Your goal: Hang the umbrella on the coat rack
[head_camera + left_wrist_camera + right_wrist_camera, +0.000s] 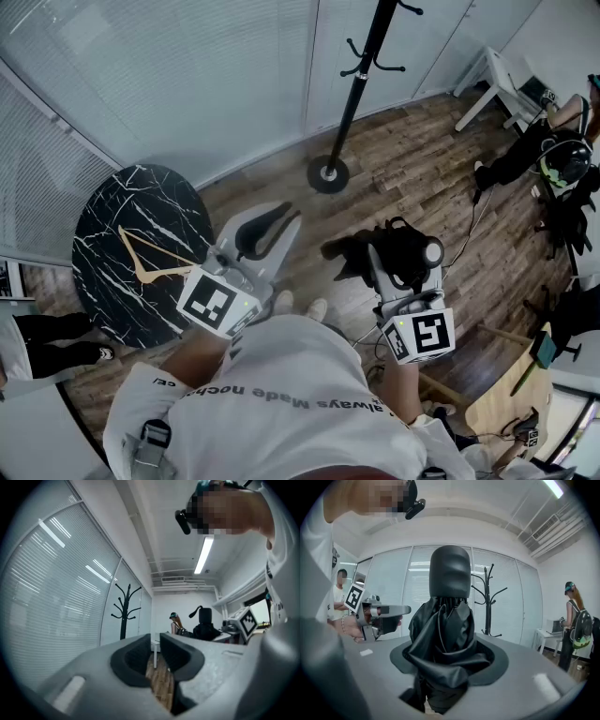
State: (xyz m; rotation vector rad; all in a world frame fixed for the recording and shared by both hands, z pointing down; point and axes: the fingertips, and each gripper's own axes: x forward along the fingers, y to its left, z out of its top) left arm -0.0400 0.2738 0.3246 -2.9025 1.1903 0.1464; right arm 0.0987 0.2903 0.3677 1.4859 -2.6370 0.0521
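Umbrella, folded and black, fills the centre of the right gripper view, upright, with its rounded handle end on top. The right gripper clamps it round the bunched canopy with its jaws set fairly wide, pads pressing into the fabric. This grip probably leaves the handle end free to meet a hook. In the head view the umbrella sits right of centre, above the wooden floor. The coat rack stands well apart at the top centre, so the carry is likely not finished. The left gripper, left of centre in the head view, holds nothing. Its jaws stand a narrow slit apart, floor showing between them, perhaps in reserve to steady the umbrella
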